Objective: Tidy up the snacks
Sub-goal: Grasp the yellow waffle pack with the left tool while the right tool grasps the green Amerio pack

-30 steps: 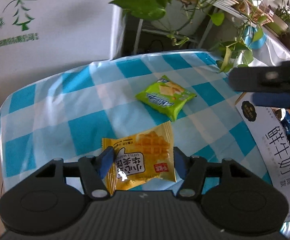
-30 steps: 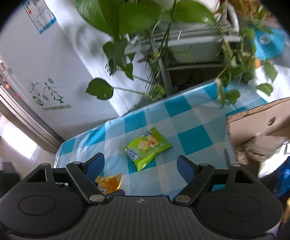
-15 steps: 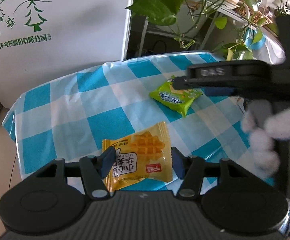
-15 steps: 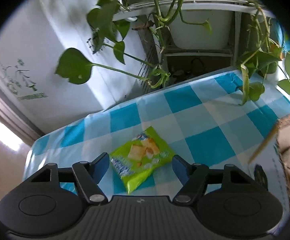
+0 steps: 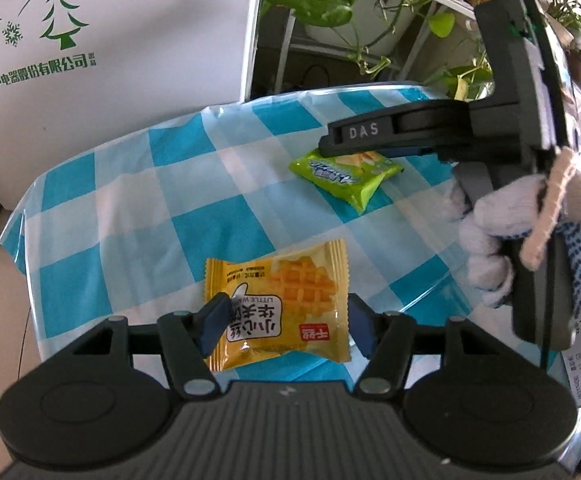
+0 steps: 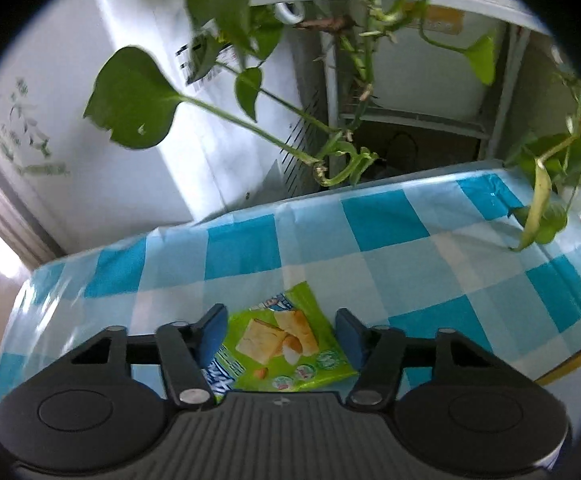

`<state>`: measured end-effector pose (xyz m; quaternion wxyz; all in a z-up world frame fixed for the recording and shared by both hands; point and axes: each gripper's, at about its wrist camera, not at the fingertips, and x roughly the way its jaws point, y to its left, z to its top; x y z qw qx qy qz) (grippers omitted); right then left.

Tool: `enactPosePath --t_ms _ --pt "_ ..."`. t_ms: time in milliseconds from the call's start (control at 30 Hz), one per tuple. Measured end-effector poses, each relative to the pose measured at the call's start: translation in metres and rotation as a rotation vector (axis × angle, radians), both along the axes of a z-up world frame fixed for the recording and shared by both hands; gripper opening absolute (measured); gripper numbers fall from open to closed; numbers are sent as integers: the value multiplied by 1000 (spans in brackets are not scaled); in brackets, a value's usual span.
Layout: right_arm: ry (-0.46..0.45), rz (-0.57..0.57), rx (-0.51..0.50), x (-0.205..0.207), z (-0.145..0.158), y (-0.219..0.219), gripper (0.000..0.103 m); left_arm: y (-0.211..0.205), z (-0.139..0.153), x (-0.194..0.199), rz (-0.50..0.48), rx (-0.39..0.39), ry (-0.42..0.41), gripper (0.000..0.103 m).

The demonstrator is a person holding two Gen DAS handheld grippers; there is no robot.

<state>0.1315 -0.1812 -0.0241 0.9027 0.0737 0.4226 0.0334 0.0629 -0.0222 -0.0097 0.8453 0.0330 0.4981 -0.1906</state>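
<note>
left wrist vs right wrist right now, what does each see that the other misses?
Left wrist only: the yellow waffle pack between the open left gripper jaws, the gloved hand holding the right gripper's body, and a white box with green trees.
Right wrist only: the right gripper jaws open around the green pack, seen close.
Both: the green pack, the checked tablecloth and trailing plant leaves.

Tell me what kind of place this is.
Probably a home: a table under a blue-checked tablecloth, trailing houseplants on a shelf, and a large white appliance, perhaps a fridge.
</note>
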Motion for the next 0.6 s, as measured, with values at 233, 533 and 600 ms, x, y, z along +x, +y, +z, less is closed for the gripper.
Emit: enactPosePath --t_ms 233,533,600 --pt "46 117 -3 -19 7 3 56 0 0 3 -20 3 8 64" --pt "118 235 -61 -78 18 2 55 3 -2 -1 -101 42 6 68" --pt "136 271 -77 -93 22 2 55 1 -1 -4 -133 58 5 68"
